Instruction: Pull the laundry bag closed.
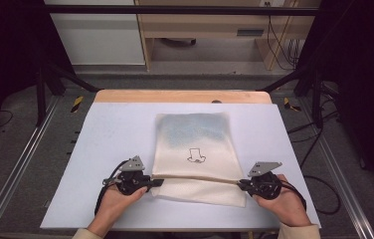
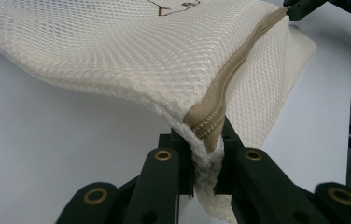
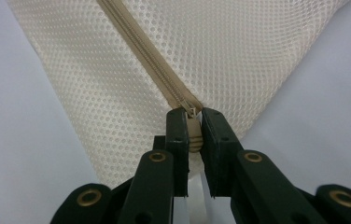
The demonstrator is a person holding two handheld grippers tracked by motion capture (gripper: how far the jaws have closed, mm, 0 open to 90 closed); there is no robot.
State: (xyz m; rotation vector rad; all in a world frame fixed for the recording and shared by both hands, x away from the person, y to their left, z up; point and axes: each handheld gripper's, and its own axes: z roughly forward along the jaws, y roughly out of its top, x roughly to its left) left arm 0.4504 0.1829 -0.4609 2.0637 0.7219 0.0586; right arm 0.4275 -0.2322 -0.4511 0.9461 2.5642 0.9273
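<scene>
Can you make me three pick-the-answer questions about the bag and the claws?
1. Where does the right claw grip the mesh bag?
A. at the zipper's end
B. at the far edge
C. on the drawing

2. What colour is the zipper?
A. blue
B. tan
C. black

3. How is the left claw?
A. wide open
B. shut on the mesh bag
C. lying on the table, away from the bag

Answers: 1 A, the jaws pinch the zipper's slider end. 2 B, it runs tan across the cream mesh. 3 B, its jaws squeeze the bag's corner.
</scene>
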